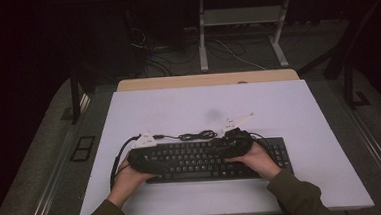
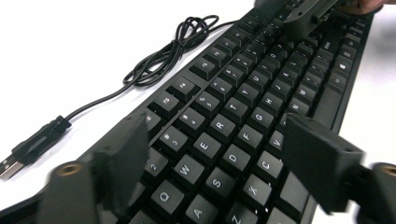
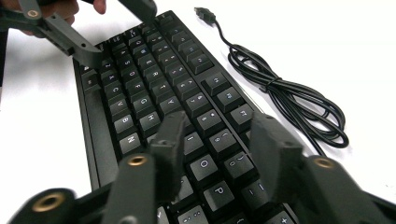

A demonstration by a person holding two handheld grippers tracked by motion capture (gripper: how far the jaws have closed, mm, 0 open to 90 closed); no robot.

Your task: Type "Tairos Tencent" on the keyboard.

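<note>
White bench [image 1: 209, 111] first, and the black keyboard [image 1: 206, 159] lies flat near its front edge, its coiled cable [image 1: 196, 135] and USB plug [image 2: 28, 149] just behind. Left gripper [image 2: 215, 154] hovers over the Q-W-E end, jaws part open and straddling the keys, gripping nothing. Right gripper [image 3: 215, 149] hangs over the O-P keys, jaws part open too, empty. Both hands come in low, angled inward. Risk, I'd say: pads could catch keycaps, or the cable could snag if the keyboard shifts.
</note>
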